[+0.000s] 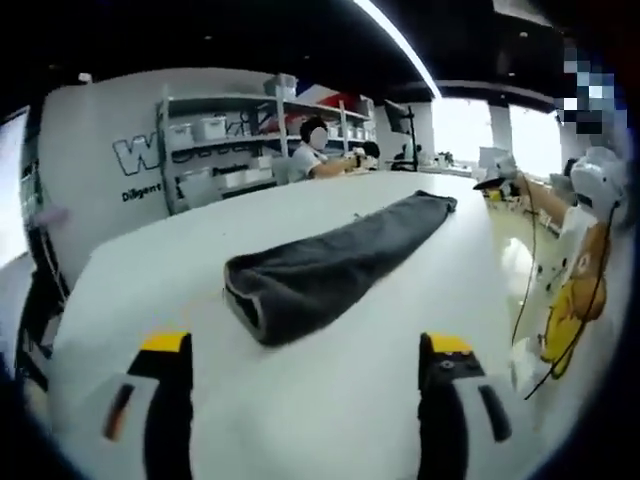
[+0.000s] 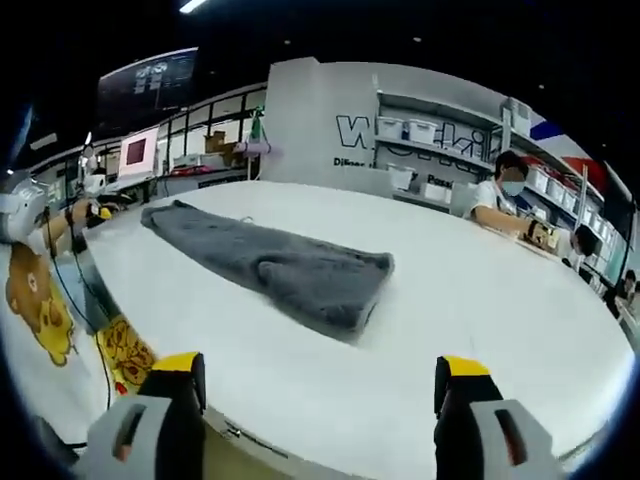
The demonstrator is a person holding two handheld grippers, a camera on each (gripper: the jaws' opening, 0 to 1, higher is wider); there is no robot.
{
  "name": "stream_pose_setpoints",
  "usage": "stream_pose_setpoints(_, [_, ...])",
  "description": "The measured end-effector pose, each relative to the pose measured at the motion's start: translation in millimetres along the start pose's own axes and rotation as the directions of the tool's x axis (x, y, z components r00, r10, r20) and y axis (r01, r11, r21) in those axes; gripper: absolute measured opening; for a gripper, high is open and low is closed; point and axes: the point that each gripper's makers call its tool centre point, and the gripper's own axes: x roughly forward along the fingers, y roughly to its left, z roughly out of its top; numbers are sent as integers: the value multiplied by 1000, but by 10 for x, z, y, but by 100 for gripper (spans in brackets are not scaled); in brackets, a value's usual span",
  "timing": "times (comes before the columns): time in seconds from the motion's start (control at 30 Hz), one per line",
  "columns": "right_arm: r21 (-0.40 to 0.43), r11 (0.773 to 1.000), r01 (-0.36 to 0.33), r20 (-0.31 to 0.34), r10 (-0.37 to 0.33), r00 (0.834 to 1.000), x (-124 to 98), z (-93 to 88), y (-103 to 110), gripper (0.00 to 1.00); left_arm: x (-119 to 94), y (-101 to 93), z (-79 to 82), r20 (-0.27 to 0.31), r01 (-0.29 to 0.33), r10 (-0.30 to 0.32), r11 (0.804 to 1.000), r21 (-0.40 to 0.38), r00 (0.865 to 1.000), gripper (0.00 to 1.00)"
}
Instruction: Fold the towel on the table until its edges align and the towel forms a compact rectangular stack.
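Towel waits, both grippers hang back

Dark grey towel lies in a long folded strip on the white table; left gripper and right gripper spread wide, gripping nothing; shelf bins behind, contents unclear.

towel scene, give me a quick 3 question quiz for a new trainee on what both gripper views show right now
1. True or false: the dark grey towel is already a compact rectangular stack.
2. Multiple choice: the left gripper is A) clamped on the towel, B) open and short of the towel, C) resting on a shelf.
3. Short answer: what does the towel lie on, and is the right gripper touching it?

Key
1. False. It lies as a long, narrow folded strip across the white table.
2. B.
3. On the white table; no, the right gripper is open with bare table between its jaws and the towel.
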Motion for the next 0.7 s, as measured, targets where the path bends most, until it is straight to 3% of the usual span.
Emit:
stream_pose_setpoints(0.27, [-1, 999, -45, 30, 45, 999, 218, 52, -57, 97, 287, 71, -35, 11, 68, -68, 998, -11, 998, 91])
stream_pose_setpoints(0.5, [10, 998, -62, 18, 62, 998, 396, -22, -142, 89, 486, 126, -80, 33, 143, -141, 987, -79, 989, 81])
stream_pose_setpoints(0.7, [17, 997, -80, 25, 80, 996, 496, -36, -180, 78, 593, 96, -101, 19, 190, -190, 980, -63, 982, 70])
